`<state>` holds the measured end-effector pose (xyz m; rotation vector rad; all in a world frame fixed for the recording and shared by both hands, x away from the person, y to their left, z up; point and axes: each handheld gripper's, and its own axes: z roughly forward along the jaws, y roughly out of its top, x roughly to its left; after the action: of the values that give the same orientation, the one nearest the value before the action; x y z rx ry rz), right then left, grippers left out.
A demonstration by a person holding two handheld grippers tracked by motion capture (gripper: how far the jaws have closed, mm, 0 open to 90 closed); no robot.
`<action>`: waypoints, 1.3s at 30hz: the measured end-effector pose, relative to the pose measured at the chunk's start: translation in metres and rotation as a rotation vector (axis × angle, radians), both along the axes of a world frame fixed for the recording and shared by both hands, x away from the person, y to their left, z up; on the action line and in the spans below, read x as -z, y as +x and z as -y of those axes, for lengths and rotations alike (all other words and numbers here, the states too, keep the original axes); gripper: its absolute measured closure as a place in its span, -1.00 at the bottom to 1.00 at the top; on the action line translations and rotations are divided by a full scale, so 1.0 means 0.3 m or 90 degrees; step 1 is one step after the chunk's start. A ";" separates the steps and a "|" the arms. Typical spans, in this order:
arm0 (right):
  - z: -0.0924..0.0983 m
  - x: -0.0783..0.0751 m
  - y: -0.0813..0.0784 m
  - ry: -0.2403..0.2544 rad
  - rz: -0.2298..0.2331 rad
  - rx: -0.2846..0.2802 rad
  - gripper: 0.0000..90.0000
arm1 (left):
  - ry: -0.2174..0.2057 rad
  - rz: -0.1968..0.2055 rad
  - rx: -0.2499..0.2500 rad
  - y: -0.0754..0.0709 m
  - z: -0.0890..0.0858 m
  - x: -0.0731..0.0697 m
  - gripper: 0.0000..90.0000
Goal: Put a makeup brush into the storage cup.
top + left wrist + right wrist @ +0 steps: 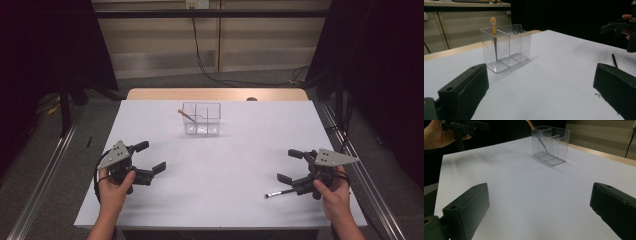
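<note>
Both tongs rest open on the white worktop (pixel 220 170).
A black brush (pixel 278 192) lies just beside the right tongs (pixel 289 165); the left tongs (pixel 150 156) hold nothing.

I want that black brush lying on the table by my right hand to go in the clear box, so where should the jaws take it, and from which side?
Grip the black brush around mid-handle, coming straight down with the right gripper, jaws across its length. It lies flat on the table, roughly left to right, so probably only its long sides offer a hold. The bright tip points left, away from the hand.
</note>
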<state>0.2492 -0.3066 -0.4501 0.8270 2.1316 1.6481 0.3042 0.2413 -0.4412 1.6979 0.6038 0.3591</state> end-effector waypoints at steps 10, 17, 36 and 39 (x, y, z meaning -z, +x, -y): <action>-0.006 -0.002 0.010 0.000 0.001 -0.003 -0.96 | 0.001 -0.005 -0.011 -0.024 -0.035 0.012 -1.00; -0.005 -0.002 0.014 0.001 0.000 -0.002 -0.96 | 0.000 -0.007 -0.013 -0.044 -0.060 0.020 -1.00; 0.000 0.001 0.022 0.006 -0.001 0.004 -0.96 | 0.009 -0.005 -0.014 -0.080 -0.089 0.028 -1.00; -0.007 0.000 0.027 0.006 0.000 0.002 -0.96 | 0.005 -0.006 -0.018 -0.087 -0.098 0.031 -1.00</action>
<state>0.2572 -0.3046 -0.4502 0.8326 2.1221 1.6577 0.2781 0.2707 -0.4505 1.7007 0.6350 0.3737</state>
